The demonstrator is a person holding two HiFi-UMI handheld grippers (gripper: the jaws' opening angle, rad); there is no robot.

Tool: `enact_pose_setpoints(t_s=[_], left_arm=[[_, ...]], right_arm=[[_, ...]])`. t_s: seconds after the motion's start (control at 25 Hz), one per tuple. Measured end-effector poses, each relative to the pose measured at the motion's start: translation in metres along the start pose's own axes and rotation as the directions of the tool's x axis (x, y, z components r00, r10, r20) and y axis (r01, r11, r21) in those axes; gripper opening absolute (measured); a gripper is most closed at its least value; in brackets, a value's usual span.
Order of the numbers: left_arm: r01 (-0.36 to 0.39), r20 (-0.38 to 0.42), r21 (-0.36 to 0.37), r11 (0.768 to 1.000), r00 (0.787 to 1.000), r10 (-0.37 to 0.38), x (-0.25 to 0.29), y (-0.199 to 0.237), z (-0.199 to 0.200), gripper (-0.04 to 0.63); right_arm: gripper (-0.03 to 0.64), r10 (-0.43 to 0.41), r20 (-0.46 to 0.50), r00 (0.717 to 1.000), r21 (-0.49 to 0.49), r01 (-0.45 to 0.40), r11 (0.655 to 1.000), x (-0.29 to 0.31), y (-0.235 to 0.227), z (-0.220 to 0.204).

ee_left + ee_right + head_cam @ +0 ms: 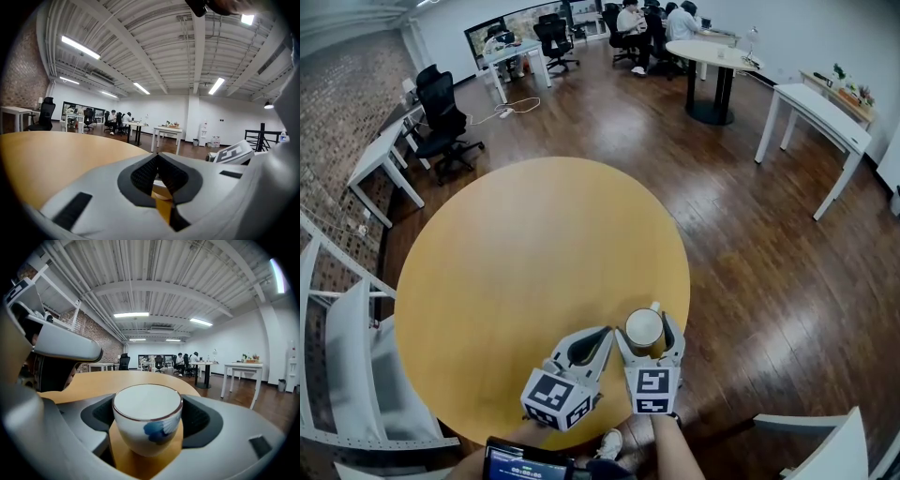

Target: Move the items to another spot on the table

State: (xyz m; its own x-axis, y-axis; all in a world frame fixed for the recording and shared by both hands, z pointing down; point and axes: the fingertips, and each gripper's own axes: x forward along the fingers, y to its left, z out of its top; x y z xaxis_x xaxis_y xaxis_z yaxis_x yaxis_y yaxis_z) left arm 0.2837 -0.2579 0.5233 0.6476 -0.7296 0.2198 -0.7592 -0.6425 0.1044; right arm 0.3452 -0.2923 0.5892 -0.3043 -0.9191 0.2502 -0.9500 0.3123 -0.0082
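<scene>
A white cup (pixel 643 330) with a dark rim and a blue mark (pixel 147 420) stands on the round wooden table (pixel 534 244) near its front right edge. My right gripper (pixel 648 325) has a jaw on each side of the cup; the jaws stand wide and the pads (pixel 199 420) do not press on it. My left gripper (pixel 602 335) is just left of it, over the table, jaws closed tip to tip (pixel 158 157) with nothing held. Only a sliver of tabletop shows through its pad hollow.
The table's front edge (pixel 609 422) runs close under both grippers. A white chair frame (pixel 347 347) stands at the left, another white chair (pixel 825 441) at the lower right. A phone screen (pixel 520 461) shows at the bottom. Desks, office chairs and seated people are far behind.
</scene>
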Motion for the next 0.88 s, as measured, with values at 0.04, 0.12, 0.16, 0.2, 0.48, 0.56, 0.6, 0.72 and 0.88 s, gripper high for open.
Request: enact_pose_setpoints(t_s=[0.04,0.12,0.16,0.2,0.48,0.56,0.6,0.72,0.88], left_arm=[[-0.001,-0.001,0.001,1.0,1.0,0.001,0.001,0.001,-0.002,0.006],[-0.004,-0.007,-0.002,1.0,1.0,0.004,0.001,0.004,-0.005,0.006],[-0.005,-0.009,-0.002,1.0,1.0,0.005,0.002,0.005,-0.006,0.006],[-0.007,-0.011,-0.002,1.0,1.0,0.007,0.002,0.007,-0.006,0.006],[-0.017,-0.027,-0.006,1.0,0.999,0.017,0.006,0.014,-0.011,0.006],[-0.018,-0.033,-0.008,1.0,0.999,0.018,0.006,0.014,-0.015,0.006],[-0.019,-0.036,-0.01,1.0,0.999,0.018,0.006,0.014,-0.015,0.006],[-0.02,-0.043,-0.015,1.0,0.999,0.019,0.004,0.015,-0.015,0.006],[-0.024,-0.029,-0.005,1.0,0.999,0.024,-0.002,0.018,-0.011,0.006]], right_arm=[[0.42,-0.003,0.003,1.0,0.005,0.003,1.0,0.002,0.0,-0.001],[0.423,-0.013,0.007,1.0,0.013,0.013,1.0,0.005,0.0,-0.003],[0.423,-0.017,0.006,1.0,0.018,0.017,1.0,0.007,0.0,-0.005],[0.423,-0.021,0.004,1.0,0.022,0.021,1.0,0.009,0.0,-0.007],[0.416,-0.028,0.016,0.999,0.028,0.028,0.999,0.016,-0.003,-0.008],[0.414,-0.024,0.014,1.0,0.033,0.024,0.999,0.016,-0.003,-0.009],[0.413,-0.022,0.01,1.0,0.036,0.022,0.999,0.016,-0.002,-0.009],[0.413,-0.019,0.015,1.0,0.029,0.018,0.999,0.018,-0.002,-0.008],[0.413,-0.011,0.015,1.0,0.008,0.011,1.0,0.012,-0.001,-0.004]])
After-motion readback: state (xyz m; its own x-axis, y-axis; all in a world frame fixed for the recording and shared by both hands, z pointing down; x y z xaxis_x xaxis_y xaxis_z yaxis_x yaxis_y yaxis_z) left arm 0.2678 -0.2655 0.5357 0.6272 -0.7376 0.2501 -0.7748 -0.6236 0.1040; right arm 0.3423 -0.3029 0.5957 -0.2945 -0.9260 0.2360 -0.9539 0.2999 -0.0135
